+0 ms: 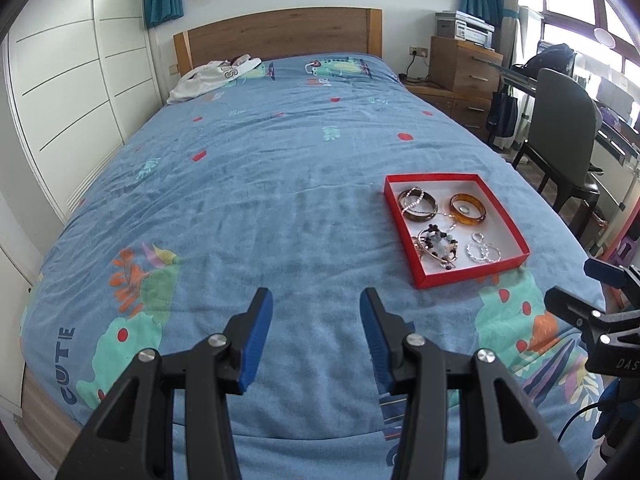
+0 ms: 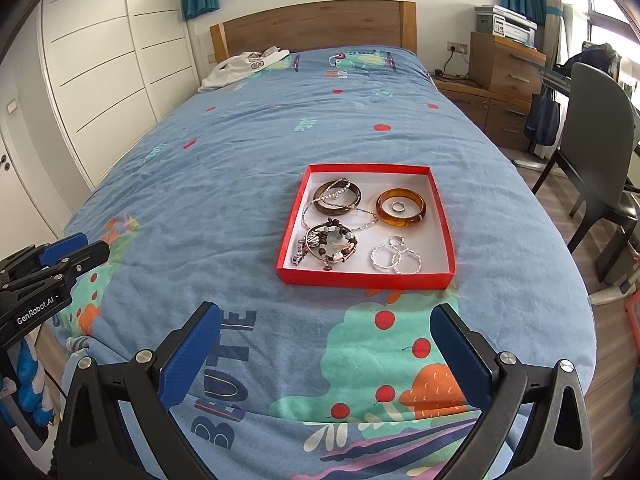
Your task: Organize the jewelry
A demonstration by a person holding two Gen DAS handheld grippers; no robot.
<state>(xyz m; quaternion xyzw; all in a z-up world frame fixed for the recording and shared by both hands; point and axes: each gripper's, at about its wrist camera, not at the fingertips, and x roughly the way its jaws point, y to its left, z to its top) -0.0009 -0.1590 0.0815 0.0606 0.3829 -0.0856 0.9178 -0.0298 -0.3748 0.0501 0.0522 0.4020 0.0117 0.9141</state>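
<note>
Right wrist view, red jewelry box [image 2: 366,278] beyond open, empty right tongs [image 2: 325,334]

Box [image 2: 366,276] on bed [image 2: 240,160], frame centre; inside: bangle [image 2: 337,198] upper left, ring [image 2: 399,207] within bangle upper right, bracelets [image 2: 330,244] lower left, hoops [image 2: 396,258] lower right; shirt [image 2: 244,66] by headboard [image 2: 312,28].

I see a shallow red box [image 2: 366,274] w/ white inside, lid off, flat on the blue bedspread. Far left in it: dark bangle [image 2: 337,197] w/ a silver chain across it. Far right: amber bangle [image 2: 401,206] lying flat, small silver ring [image 2: 399,207] inside it. Near left: tangle of beaded bracelets [image 2: 330,245]. Near right: silver hoops [image 2: 396,258], overlapping, flat.
</note>
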